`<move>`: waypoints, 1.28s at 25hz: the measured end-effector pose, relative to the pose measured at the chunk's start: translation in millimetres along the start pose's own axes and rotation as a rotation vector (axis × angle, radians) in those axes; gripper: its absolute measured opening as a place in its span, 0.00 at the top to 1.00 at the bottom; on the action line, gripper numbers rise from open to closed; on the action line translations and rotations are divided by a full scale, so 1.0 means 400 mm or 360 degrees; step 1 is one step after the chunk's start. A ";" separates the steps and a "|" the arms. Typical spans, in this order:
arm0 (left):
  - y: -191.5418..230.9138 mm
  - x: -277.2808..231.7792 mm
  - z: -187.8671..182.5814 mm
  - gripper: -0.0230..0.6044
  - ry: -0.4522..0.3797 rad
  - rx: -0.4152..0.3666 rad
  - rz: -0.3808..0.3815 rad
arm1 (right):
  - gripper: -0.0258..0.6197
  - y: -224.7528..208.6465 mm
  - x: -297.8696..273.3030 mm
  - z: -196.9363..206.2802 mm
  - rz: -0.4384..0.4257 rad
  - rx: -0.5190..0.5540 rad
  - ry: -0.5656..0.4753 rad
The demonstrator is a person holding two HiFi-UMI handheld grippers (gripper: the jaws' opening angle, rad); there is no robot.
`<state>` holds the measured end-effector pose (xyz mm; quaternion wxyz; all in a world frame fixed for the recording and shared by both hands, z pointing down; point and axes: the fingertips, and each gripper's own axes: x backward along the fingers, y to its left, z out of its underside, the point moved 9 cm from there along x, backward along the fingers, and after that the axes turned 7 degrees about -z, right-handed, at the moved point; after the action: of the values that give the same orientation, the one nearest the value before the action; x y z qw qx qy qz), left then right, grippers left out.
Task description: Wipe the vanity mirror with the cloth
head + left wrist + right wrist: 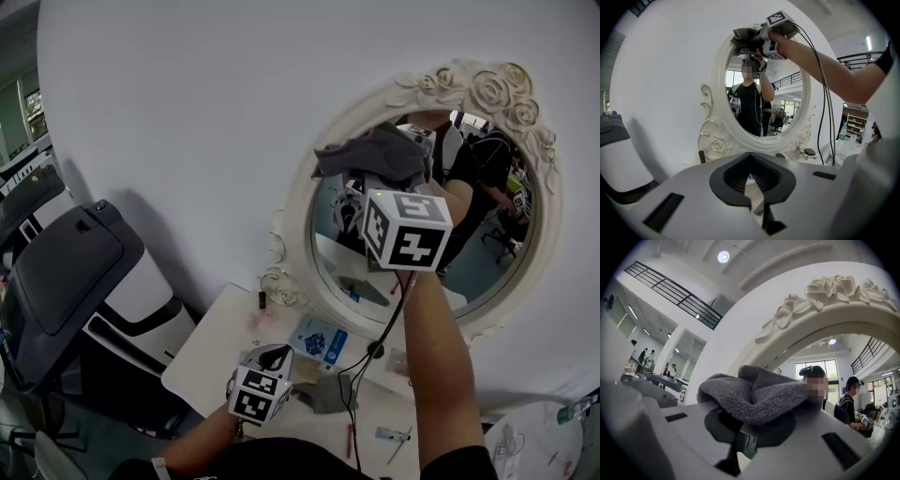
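Right gripper (pixel 380 178) sits closest to the lens, fingers clamped on a fold of the grey cloth (pixel 754 397), which bulges over and ahead of the fingertips. Cloth is up at the top edge of the vanity mirror (pixel 761 89) and looks pressed to the glass, with the frame's rose crest (pixel 834 289) above and right of the fingertips. Left gripper (pixel 754 187) is low over the table (pixel 220 342), fingers together with nothing between them, well short of the mirror base.

Risks as I read them:
- Only a fold is pinched, so drag on the glass could pull the cloth out of the fingers.
- Loose bulk ahead of the fingertips could snag on the crest if the stroke runs high.
- Pushing this high with nothing bracing the frame could rock the mirror.
- Cable (pixel 389 319) hangs below the right fingers — a wide sweep could drag it through the small items on the table.
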<state>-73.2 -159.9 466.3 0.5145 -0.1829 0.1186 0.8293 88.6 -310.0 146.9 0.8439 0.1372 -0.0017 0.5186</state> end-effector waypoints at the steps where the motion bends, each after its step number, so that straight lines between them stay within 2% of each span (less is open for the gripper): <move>1: -0.001 -0.004 0.000 0.95 0.0005 0.0000 0.0004 | 0.89 0.009 -0.004 0.014 -0.0014 0.0016 0.0019; 8: -0.012 -0.029 0.006 0.95 0.0032 -0.0001 0.0044 | 0.89 0.059 -0.021 0.115 -0.0075 0.0018 0.0092; 11: -0.007 -0.032 0.008 0.95 0.0039 0.0006 0.0045 | 0.89 0.086 -0.030 0.188 -0.0120 -0.0018 0.0185; 18: 0.016 -0.027 0.020 0.95 0.0054 0.0020 0.0020 | 0.89 0.145 -0.030 0.353 -0.0132 -0.0066 0.0324; 28: 0.029 -0.022 0.034 0.95 0.0085 0.0022 0.0020 | 0.89 0.179 0.015 0.621 -0.0219 -0.0261 0.0739; 32: 0.027 -0.021 0.036 0.95 0.0085 0.0016 0.0026 | 0.89 0.159 0.062 0.730 -0.0224 -0.0422 0.0909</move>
<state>-82.0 -166.1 482.9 0.5053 -0.2015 0.1381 0.8276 85.2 -329.3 446.0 0.8547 -0.1251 0.1771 0.4718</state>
